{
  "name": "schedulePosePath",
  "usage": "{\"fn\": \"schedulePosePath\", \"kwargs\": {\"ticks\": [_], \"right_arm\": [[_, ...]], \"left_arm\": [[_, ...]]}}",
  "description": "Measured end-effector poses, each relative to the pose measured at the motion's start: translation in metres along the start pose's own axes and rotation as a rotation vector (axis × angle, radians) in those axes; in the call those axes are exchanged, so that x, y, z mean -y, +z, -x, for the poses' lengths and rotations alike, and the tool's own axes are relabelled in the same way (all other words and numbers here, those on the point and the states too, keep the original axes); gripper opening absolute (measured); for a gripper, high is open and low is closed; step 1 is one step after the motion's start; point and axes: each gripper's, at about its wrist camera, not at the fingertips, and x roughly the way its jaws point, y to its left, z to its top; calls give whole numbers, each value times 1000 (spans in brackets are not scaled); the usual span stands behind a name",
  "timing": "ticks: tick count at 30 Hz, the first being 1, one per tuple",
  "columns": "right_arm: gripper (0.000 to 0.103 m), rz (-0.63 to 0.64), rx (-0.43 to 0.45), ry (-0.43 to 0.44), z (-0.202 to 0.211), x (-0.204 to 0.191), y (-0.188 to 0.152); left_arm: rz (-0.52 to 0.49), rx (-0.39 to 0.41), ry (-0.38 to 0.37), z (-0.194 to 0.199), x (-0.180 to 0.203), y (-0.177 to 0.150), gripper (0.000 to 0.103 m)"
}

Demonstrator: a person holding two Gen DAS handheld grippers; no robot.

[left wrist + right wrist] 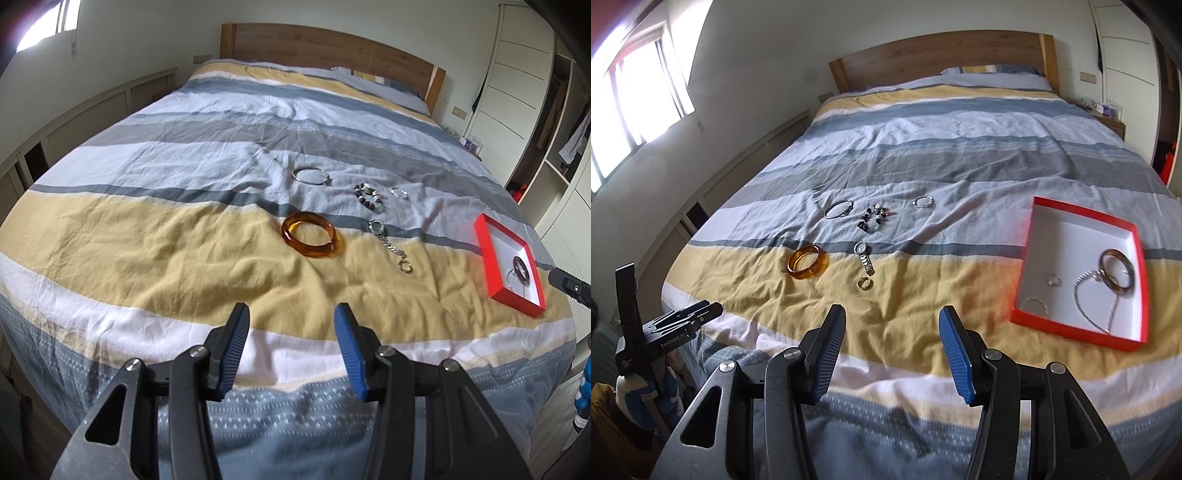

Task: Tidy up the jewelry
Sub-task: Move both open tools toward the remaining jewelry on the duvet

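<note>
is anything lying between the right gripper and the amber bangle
Nothing visible. Only bare bedspread lies between the open right gripper and the amber bangle; the watch and small ring sit off to the bangle's right.

Left tool (pixel 291 334) and right tool (pixel 892 338): both wide open, empty, level, side by side.

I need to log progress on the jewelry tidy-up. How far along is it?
Partly done. The red box already holds a dark bangle, a chain and a small ring. Nothing is in hand: the left gripper and the right gripper both have open, empty jaws. Still on the bed: amber bangle, watch, ring, beaded bracelet, two silver bangles.
</note>
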Motion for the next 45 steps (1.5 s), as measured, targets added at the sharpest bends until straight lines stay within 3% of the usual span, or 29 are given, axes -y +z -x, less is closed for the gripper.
{"fn": "schedulePosePath", "kwargs": {"ticks": [17,30,45], "right_arm": [[53,-2,-96,34,-87,9,9],[51,-3,-101,50,-115,21,9],[44,80,-134,121,-153,-6,15]], "left_arm": [[25,-21,4,-55,-13,21,45],[30,11,-1,-74,-17,31,45],[37,5,-64,-110,-14,49,45]]}}
